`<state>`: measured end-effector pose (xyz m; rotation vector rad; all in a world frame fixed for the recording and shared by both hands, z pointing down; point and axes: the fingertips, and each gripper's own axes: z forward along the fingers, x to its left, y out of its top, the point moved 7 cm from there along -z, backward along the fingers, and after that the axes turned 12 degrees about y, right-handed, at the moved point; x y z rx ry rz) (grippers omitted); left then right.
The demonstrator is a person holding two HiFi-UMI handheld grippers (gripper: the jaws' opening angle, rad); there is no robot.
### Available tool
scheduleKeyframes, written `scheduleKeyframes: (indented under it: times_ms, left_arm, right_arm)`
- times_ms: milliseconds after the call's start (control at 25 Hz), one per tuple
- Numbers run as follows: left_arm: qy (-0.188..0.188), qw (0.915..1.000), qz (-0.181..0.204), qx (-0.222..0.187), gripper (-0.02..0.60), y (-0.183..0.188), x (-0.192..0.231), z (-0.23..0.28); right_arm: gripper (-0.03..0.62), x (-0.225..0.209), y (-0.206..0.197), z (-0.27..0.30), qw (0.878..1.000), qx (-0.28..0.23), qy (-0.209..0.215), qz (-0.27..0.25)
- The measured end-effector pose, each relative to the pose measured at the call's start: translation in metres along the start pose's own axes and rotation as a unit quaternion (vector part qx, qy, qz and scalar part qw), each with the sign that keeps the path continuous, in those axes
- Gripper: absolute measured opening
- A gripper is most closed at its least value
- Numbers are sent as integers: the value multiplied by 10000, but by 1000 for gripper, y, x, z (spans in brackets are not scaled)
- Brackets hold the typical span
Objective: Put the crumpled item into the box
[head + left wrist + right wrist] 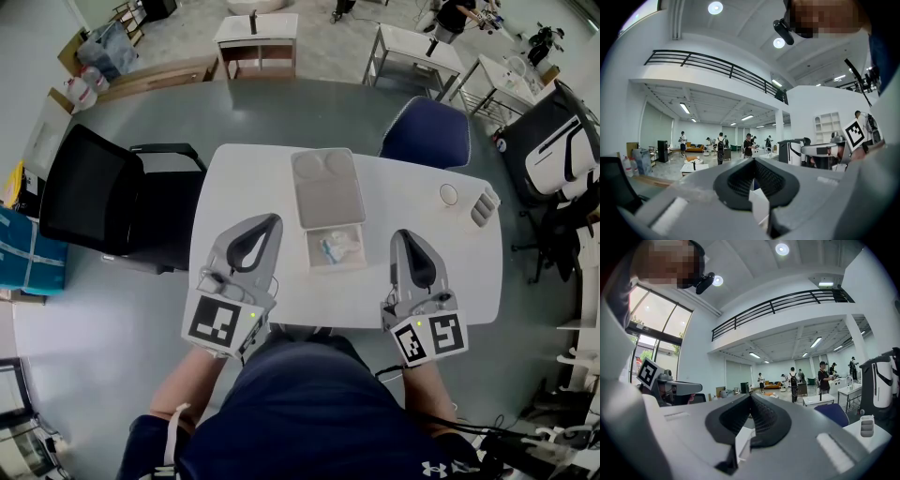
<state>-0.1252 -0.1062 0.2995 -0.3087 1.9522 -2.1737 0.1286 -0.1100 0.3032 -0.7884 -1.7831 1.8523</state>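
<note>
Resting grippers: left gripper (272,223) and right gripper (404,236) are held at the near edge of the white bench (253,178), one on each side of the box (335,268) and apart from it
Left jaws: clenched tip to tip, with nothing between them
Right jaws: clenched the same way, also on nothing
Box place: mid-bench, between the two grippers, small, shallow and open
Cover: grey lid (326,192) lies flat and open, touching the far side of the box
Contents: crumpled item (336,247), a pale wad, lies inside the box; too small to tell whether it sits below the rim
Task state: looks done as things lie
Bench edge: small round thing (449,194) and ribbed grey piece (484,206) near the right side
Risk one: a loose wad may spring up over the rim, since nothing presses it down
Risk two: a clenched gripper swung inward could knock the light box and tip the item out
Risk three: shutting the lid on a proud wad could pinch it
</note>
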Motion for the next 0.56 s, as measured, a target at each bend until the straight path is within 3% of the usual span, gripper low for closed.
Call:
scheduleKeyframes:
  times_ms: [560]
  left_arm:
    - [26, 9996, 247, -96, 2, 2, -8, 4]
  right_arm:
    - [2, -9, -2, -7, 10000, -31, 16, 53]
